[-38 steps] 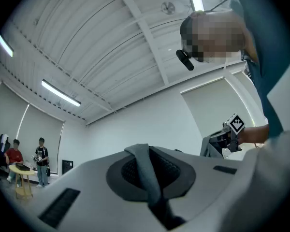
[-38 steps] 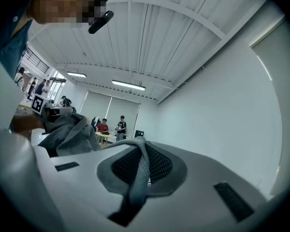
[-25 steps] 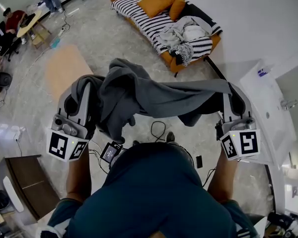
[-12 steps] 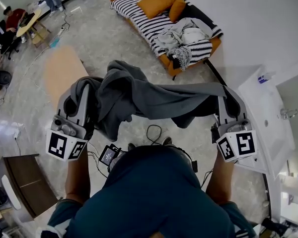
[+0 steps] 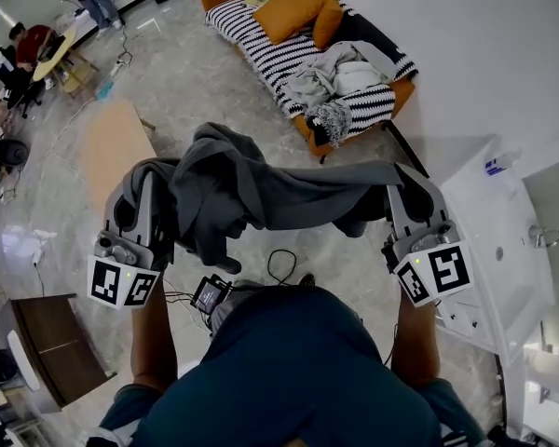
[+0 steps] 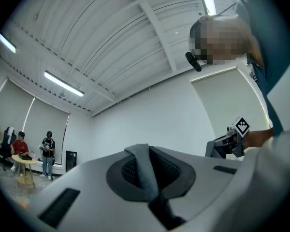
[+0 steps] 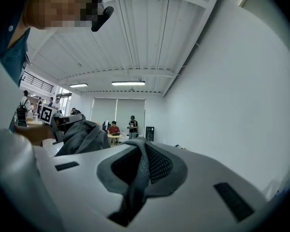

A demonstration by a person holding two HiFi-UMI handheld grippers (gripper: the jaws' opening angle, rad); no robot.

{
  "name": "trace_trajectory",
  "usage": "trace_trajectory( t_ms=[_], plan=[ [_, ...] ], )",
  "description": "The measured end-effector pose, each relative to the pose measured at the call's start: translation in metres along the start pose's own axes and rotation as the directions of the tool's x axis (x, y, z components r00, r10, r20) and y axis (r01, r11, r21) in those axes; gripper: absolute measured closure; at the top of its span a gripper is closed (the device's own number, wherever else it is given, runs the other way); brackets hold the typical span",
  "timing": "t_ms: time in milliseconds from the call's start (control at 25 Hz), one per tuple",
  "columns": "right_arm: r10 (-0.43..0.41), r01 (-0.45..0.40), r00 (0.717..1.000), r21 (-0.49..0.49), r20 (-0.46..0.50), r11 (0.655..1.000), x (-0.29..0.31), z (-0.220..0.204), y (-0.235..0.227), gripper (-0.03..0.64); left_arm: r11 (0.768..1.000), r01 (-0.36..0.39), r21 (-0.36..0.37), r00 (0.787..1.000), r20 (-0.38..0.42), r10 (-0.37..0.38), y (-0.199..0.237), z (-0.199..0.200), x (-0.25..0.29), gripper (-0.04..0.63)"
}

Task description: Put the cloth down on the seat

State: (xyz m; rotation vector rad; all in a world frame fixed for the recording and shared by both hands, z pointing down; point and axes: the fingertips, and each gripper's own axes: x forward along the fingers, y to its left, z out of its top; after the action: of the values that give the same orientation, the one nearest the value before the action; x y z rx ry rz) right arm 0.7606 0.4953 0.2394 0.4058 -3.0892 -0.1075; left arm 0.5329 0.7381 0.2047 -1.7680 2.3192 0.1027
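Fingers (image 6: pixel 165 170) on left gripper (image 6: pixel 144 170) and right gripper (image 7: pixel 139 170) clench grey cloth (image 5: pixel 261 189), well short of sofa (image 5: pixel 261 49). Risk: drooping bunch near left gripper catches, tugging cloth free.

Head camera looked steeply down over the left tongs (image 5: pixel 152 194) and right tongs (image 5: pixel 402 196); each tongs camera, close behind its jaws, faced roughly level, all sharing the seated person (image 5: pixel 26 43).

clad in a teal short-sleeved shirt (image 5: pixel 289 366); pale grey left gripper (image 5: pixel 154 182) and right gripper (image 5: pixel 405 184), each bearing a black-and-white marker cube (image 5: pixel 121 282).
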Motion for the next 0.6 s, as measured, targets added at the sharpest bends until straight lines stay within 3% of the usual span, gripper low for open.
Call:
trace_trajectory(
  t_ms=[280,600],
  plan=[
    [0.004,-0.003,1.0,0.013,-0.021,1.0,0.047,-0.007,-0.016,0.592,1.0,0.017,-0.011,1.0,-0.005,-0.017,0.022,-0.013,0.04,0.588],
    [-0.103,0.103,0.994,0.015,-0.024,0.995,0.121,-0.001,-0.019,0.592,0.985,0.168,-0.027,0.986,-0.006,-0.168,0.077,-0.038,0.11,0.588]
  ],
)
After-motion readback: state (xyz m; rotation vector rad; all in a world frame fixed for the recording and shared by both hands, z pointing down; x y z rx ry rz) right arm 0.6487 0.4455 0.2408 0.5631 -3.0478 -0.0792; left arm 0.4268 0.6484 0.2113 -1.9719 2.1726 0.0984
